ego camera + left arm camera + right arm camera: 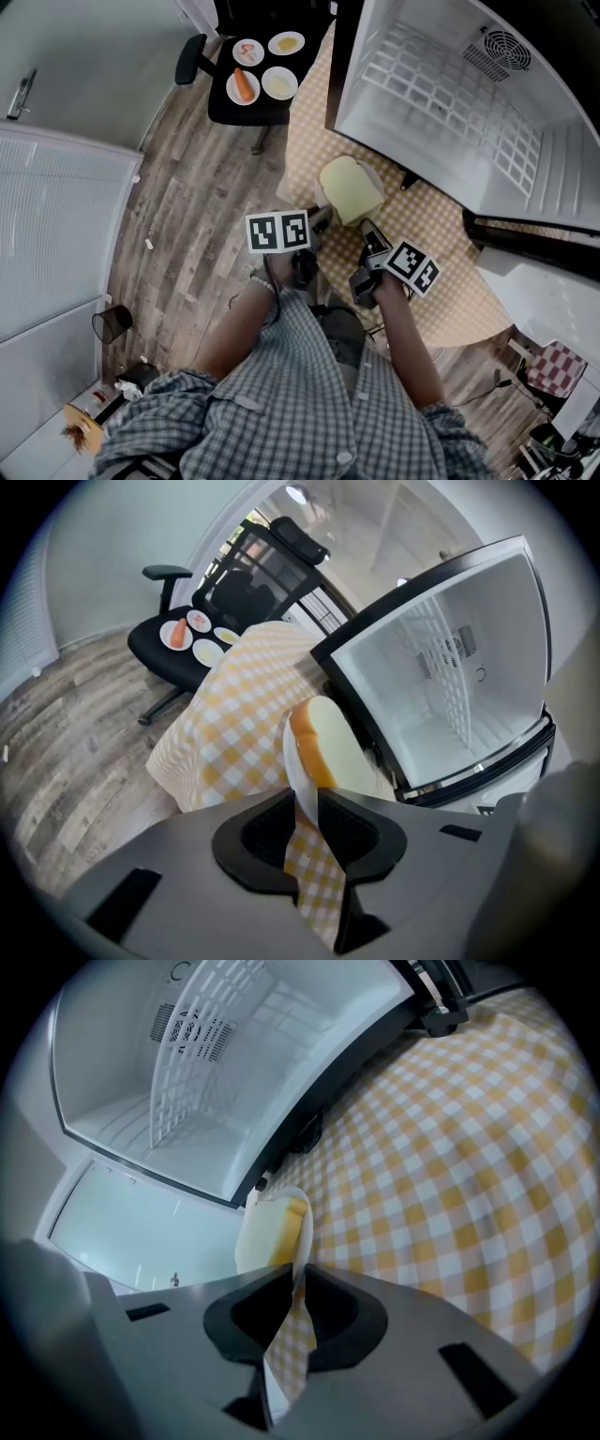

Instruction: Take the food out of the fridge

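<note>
The bread slice (352, 187), pale with a tan crust, lies flat on a white plate (376, 178). The plate extends directly ahead of both tongs, spanning the space between their tips. The left tongs (307, 803) are closed to a narrow gap, clamped on the plate's near-left rim. The right tongs (298, 1283) are clamped likewise on the near-right rim, near the left tongs. Below the tongs lies the yellow-checked worktop (309, 141); whether the plate rests on it cannot be determined. Beyond the tongs stands the open fridge (450, 103).
</note>
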### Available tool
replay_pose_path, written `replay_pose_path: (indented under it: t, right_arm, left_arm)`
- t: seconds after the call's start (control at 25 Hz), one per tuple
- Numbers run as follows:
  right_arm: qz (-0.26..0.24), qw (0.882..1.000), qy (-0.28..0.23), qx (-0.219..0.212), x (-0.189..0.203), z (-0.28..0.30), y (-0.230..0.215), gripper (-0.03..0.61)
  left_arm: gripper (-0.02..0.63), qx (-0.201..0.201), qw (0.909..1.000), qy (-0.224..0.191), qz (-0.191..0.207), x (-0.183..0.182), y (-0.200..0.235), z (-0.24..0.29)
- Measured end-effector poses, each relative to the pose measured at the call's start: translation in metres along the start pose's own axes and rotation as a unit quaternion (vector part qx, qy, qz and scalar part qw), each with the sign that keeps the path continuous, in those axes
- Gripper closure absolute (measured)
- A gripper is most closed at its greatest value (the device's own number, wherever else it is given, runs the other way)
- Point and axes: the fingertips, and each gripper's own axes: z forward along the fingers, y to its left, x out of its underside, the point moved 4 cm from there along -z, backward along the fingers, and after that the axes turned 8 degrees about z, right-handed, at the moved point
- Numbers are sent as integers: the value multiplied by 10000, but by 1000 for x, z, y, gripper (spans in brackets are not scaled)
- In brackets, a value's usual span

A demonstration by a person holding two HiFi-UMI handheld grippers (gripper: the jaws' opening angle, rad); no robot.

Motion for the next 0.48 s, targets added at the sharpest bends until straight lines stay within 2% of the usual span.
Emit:
replay_pose_path:
  t: [0.32,0.48]
  right_arm:
    - [-179,9998,-9,83,-1,0,-3,549]
    - [-315,9994,-43,122,-6,-4,-5,549]
  left_arm:
    - [534,-306,9983,389,323,4,3,-5]
    - [535,-601,9970,270,407,-2,15,-16]
